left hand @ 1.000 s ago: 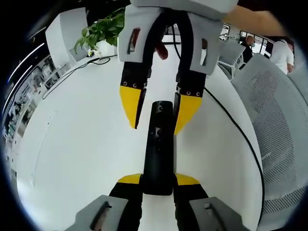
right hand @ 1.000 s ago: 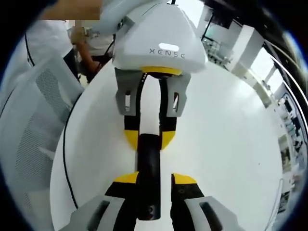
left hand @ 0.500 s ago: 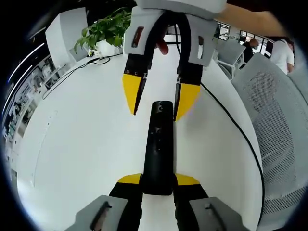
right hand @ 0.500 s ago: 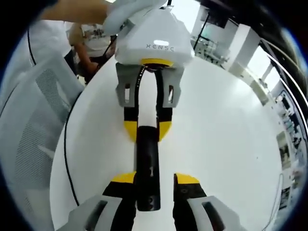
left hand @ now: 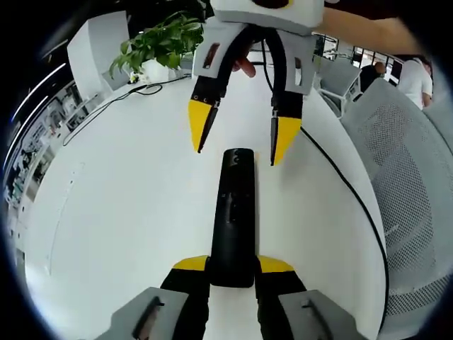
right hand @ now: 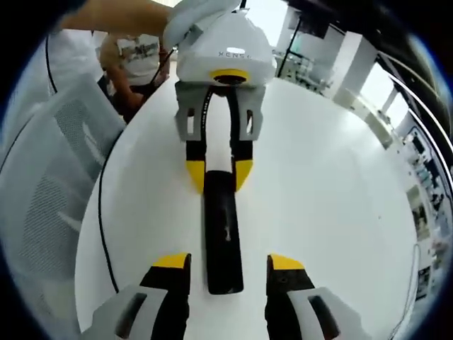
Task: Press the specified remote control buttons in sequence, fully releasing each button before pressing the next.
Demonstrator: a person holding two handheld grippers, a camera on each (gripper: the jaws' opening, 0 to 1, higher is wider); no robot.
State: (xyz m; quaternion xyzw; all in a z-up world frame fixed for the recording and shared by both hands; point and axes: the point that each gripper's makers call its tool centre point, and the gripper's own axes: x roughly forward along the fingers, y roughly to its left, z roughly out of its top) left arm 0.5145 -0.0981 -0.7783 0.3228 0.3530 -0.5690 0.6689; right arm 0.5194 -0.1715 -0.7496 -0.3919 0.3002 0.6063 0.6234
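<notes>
A long black remote control (left hand: 233,212) lies lengthwise on the white table (left hand: 120,205). My left gripper (left hand: 233,264) is shut on its near end, yellow tips on both sides. My right gripper (left hand: 242,134) hangs beyond the remote's far end, open and clear of it. In the right gripper view the remote (right hand: 223,234) runs away from me. My right gripper (right hand: 228,262) is open, with its yellow fingertips (right hand: 172,261) standing apart from the remote's sides. The left gripper (right hand: 219,173) clamps the other end.
A black cable (left hand: 340,177) runs along the table's right side beside a grey mesh chair (left hand: 410,184). A potted plant (left hand: 156,42) stands at the far left. The chair (right hand: 49,191), the cable (right hand: 99,212) and a person (right hand: 138,60) are in the right gripper view.
My right gripper has pulled back from the remote and its jaws have spread wider. The left gripper and the remote have stayed put.
</notes>
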